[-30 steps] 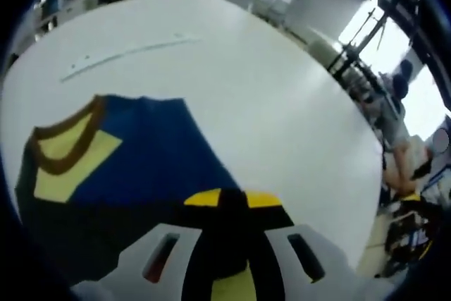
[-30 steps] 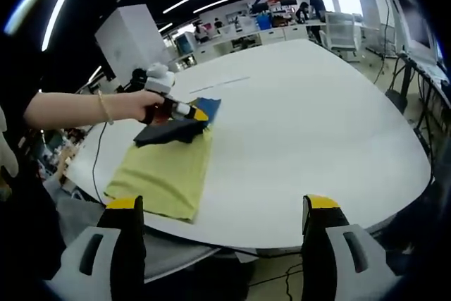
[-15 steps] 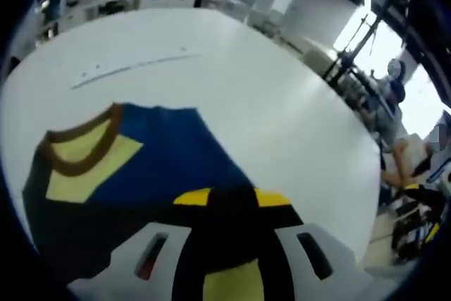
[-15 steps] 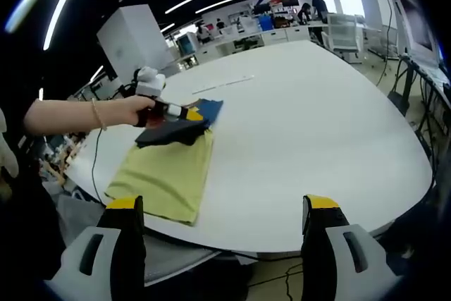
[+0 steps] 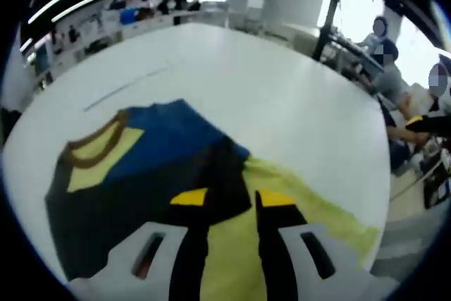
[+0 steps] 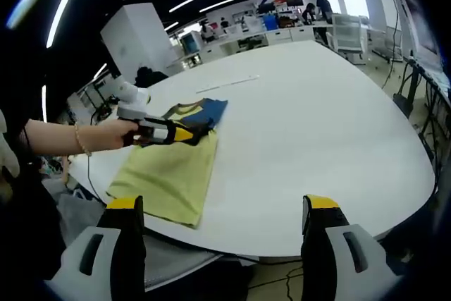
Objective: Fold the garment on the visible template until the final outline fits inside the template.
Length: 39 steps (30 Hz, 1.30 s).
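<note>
- The blue garment (image 5: 141, 167) lies folded on the yellow template (image 6: 169, 181), at the far end of it, on the white table (image 6: 317, 146).
- The left gripper (image 5: 224, 199) has its jaws a little apart over the garment's edge; whether they pinch cloth is hard to see.
- The right gripper (image 6: 215, 220) has its jaws wide apart, holding nothing, at the near table edge.

Left gripper (image 5: 224, 199) jaws slightly parted, yellow tips over the dark edge of the navy garment (image 5: 141, 174), contact unclear. Garment lies folded on the yellow-green template (image 5: 317, 206) on the white table (image 5: 268, 96), brown collar (image 5: 95, 142) up with a yellow patch inside it. Template sticks out past the garment to the view's right; people sit at the table's far right edge.
</note>
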Available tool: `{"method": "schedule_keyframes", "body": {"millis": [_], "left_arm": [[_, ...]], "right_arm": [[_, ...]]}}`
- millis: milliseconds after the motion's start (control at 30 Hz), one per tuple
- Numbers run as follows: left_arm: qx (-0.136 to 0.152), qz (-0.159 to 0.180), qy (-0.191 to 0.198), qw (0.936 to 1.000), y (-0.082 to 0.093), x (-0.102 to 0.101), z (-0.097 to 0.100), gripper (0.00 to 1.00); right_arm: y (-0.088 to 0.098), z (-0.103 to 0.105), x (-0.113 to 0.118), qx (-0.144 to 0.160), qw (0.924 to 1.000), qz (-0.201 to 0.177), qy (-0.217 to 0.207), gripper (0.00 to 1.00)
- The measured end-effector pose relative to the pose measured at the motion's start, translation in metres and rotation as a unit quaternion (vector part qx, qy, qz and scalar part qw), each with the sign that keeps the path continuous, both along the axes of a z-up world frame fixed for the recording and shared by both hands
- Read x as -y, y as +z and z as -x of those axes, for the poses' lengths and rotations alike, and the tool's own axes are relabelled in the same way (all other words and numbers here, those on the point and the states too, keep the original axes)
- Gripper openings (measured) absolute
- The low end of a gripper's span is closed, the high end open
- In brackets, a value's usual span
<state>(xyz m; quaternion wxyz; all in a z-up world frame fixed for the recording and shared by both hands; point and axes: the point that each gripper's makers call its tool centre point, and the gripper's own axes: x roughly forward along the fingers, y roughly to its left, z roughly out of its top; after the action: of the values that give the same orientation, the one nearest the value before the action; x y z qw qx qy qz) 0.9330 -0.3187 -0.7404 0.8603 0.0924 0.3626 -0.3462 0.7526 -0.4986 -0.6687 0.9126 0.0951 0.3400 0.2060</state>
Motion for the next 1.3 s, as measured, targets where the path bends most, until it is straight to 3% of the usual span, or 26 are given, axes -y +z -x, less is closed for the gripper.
{"method": "schedule_keyframes", "body": {"millis": [100, 333, 467, 667, 800, 1067, 1300], "left_arm": [[0.000, 0.008, -0.008, 0.9999, -0.002, 0.007, 0.000, 0.24], [0.011, -0.024, -0.028, 0.9992, -0.017, 0.012, -0.005, 0.22], [0.038, -0.069, -0.053, 0.9955, -0.025, 0.007, -0.008, 0.18], [0.039, -0.080, -0.054, 0.9946, -0.032, 0.006, -0.006, 0.11], [0.041, -0.082, -0.052, 0.9945, -0.031, 0.007, -0.007, 0.01], [0.033, -0.046, -0.023, 0.9981, -0.015, 0.014, -0.011, 0.01], [0.019, -0.032, -0.016, 0.9992, -0.017, 0.024, -0.009, 0.00]], "right_arm": [[-0.001, 0.001, -0.001, -0.001, 1.0000, -0.001, 0.000, 0.93], [-0.001, 0.001, 0.003, -0.001, 1.0000, -0.002, -0.005, 0.93], [-0.003, 0.004, 0.005, -0.004, 1.0000, -0.001, -0.008, 0.93], [-0.004, 0.004, 0.006, -0.006, 0.9999, -0.002, -0.010, 0.92], [-0.003, 0.003, 0.007, -0.005, 0.9999, -0.001, -0.011, 0.92], [-0.002, 0.002, 0.006, -0.003, 1.0000, -0.001, -0.009, 0.92], [-0.001, 0.002, 0.006, -0.002, 1.0000, 0.000, -0.007, 0.92]]}}
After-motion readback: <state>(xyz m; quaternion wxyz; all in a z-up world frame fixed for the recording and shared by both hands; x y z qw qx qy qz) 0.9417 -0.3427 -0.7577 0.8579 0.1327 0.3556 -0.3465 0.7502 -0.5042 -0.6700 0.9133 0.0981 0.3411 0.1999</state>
